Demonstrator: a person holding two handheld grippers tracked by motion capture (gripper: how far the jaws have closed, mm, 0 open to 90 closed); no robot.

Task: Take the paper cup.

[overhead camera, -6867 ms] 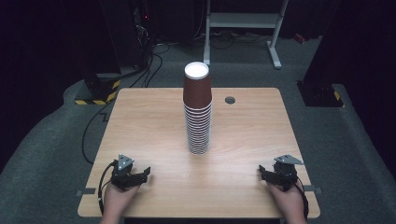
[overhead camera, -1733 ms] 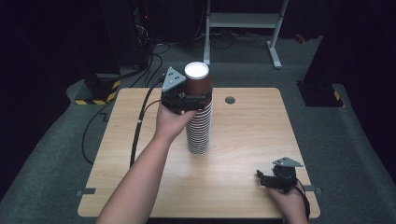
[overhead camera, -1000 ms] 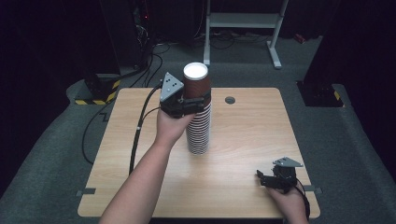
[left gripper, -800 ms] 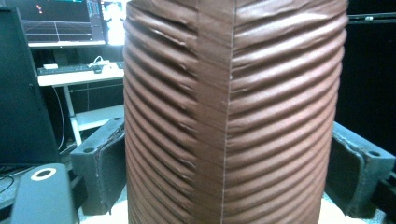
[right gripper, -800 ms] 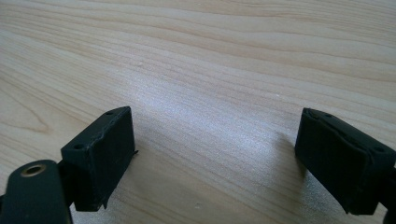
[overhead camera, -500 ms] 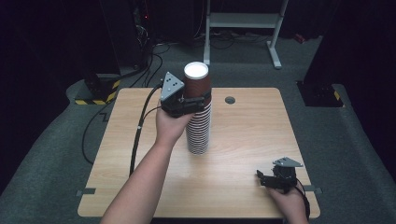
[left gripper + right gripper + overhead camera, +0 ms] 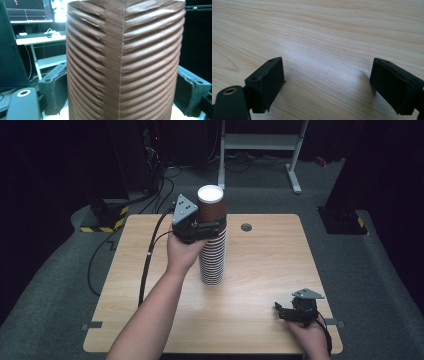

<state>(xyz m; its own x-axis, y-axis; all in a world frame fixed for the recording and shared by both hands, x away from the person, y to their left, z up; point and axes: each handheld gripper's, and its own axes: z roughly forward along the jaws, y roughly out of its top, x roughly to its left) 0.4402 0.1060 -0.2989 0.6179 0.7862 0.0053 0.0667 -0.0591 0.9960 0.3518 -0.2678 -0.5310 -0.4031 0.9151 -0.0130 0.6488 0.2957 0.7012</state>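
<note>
High view: your left gripper (image 7: 212, 226) clamps the brown top cup (image 7: 210, 209) of the tall cup stack (image 7: 212, 255) standing at the table's (image 7: 150, 285) centre. You grip it just below the white-lined mouth, at about 9 o'clock on the cup, likely because only that upper band stands clear of the cups nested beneath. Your forearm runs in from 7 o'clock, which keeps the wrist level with the stack's top. Your right gripper (image 7: 285, 310) rests near the table's 5 o'clock corner, well apart from the stack, probably parked so it stays out of the lift.

Left gripper view: the ribbed brown wall of the top cup (image 7: 123, 62) stands upright between your two black jaws, one at 8 o'clock and one at 4 o'clock. Both pads press on the sleeve, so the jaws are closed on the cup, and the hold looks square enough to pull it straight up without tipping the stack. A desk with a keyboard and screen (image 7: 30, 10) sits in the background at 10 o'clock.

Right gripper view: your jaws stand wide apart over bare wood grain (image 7: 324, 37), nothing between them, low to the tabletop.
</note>
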